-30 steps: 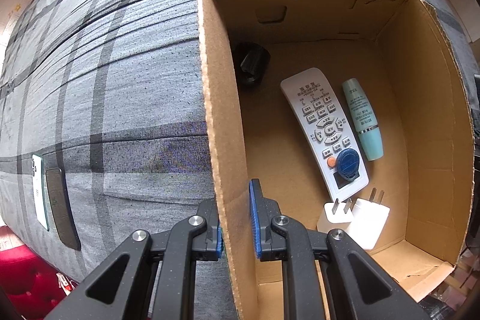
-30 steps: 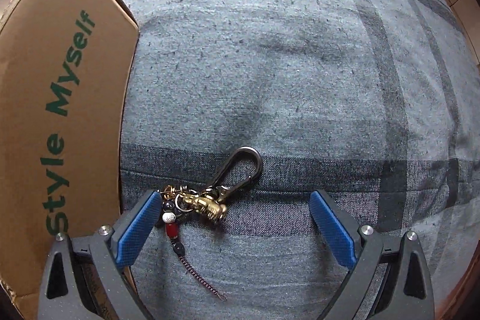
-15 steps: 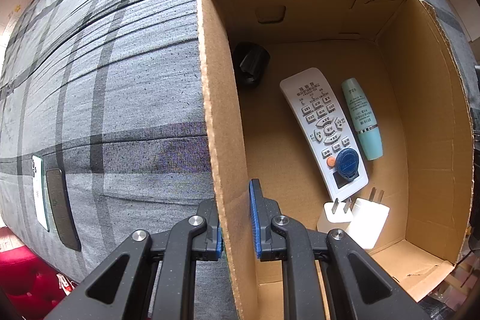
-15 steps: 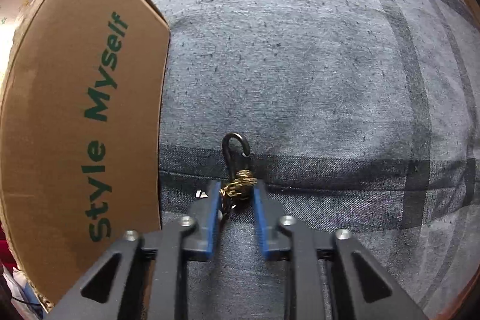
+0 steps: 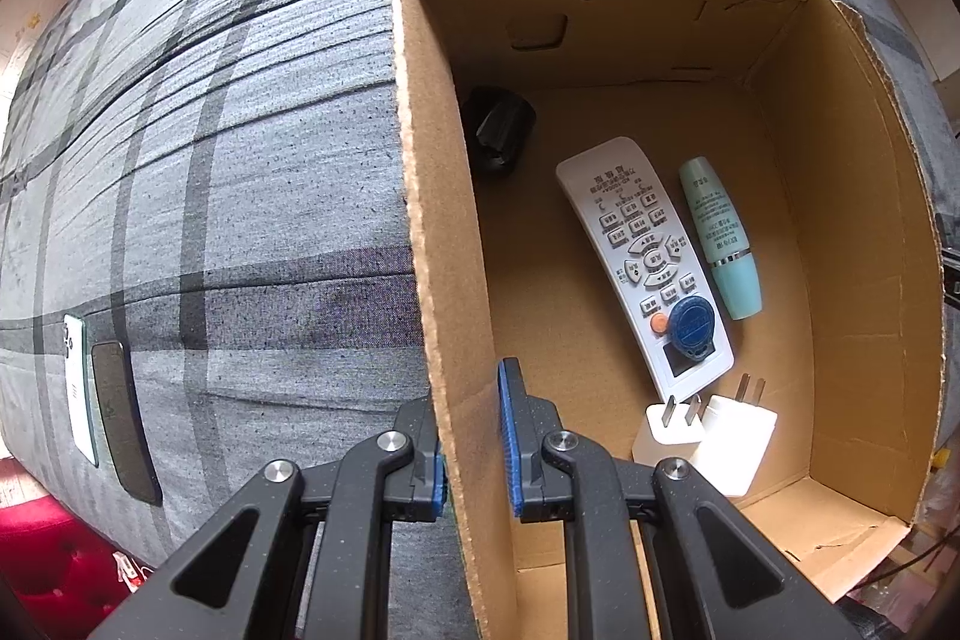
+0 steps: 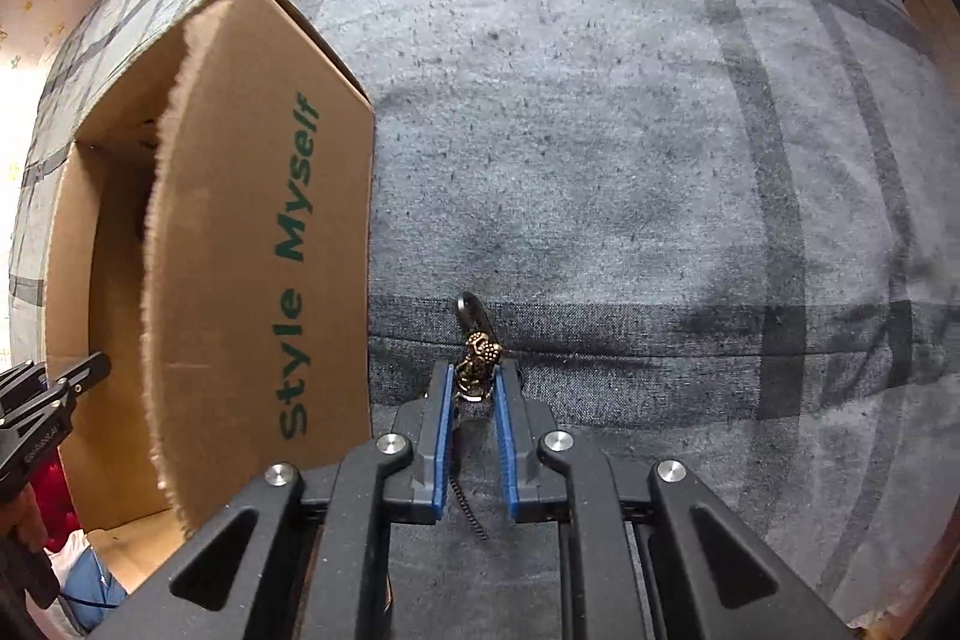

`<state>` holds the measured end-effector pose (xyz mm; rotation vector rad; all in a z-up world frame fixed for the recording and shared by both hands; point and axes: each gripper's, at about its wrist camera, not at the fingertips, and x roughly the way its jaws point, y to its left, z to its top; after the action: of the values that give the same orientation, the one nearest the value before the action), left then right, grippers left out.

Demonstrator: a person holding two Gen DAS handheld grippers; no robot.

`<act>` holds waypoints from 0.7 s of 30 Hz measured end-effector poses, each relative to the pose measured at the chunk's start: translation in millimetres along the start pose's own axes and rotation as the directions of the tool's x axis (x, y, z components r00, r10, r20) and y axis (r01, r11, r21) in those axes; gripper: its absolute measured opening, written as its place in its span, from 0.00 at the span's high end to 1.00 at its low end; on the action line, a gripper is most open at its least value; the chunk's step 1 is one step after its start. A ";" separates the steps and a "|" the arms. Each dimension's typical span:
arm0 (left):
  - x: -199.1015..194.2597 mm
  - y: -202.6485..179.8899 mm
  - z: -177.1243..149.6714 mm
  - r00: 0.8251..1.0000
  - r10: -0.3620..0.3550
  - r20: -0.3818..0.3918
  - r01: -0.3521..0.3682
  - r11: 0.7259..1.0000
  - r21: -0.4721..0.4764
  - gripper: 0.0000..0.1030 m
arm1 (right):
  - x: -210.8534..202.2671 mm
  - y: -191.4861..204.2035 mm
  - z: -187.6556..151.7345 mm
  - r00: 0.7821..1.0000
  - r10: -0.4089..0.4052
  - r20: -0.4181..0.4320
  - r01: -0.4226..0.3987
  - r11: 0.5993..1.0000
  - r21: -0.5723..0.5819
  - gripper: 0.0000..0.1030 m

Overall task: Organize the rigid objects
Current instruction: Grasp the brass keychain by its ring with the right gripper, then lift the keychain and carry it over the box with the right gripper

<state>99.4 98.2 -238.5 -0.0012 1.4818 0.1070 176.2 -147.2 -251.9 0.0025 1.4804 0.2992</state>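
Already in the box (image 5: 840, 232): remote (image 5: 645, 259), tube (image 5: 720, 238), two plugs (image 5: 708, 430) (plus a dark thing). Left hand-held gripper (image 5: 474, 451) pinching the box's wall. Right hand-held gripper (image 6: 474, 400) squeezed shut on the keychain (image 6: 478, 361), just beside the box. Left to do: keychain in.

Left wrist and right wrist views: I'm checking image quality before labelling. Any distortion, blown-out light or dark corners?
Left wrist view: strong fisheye bend, the cardboard box wall bows and the corners go black; the remote control is sharp and evenly lit. Right wrist view: same barrel curve, overexposed white patch at the left edge, yet the keychain in the right gripper stays in focus.
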 end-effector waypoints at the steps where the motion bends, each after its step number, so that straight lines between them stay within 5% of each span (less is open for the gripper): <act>1: -0.2 0.1 -0.6 1.000 -0.001 0.002 0.001 1.000 0.000 0.86 | -4.9 2.1 0.1 1.000 -0.003 0.007 0.003 1.000 -0.003 0.88; 21: -5.2 -2.8 -1.2 1.000 -0.005 0.003 0.005 1.000 0.024 0.86 | -91.0 -5.5 -17.8 0.990 -0.048 0.132 0.049 0.999 -0.006 0.88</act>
<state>98.0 95.0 -233.6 0.0146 1.4795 0.0850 154.4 -173.9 -165.7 -0.0210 1.3456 0.2619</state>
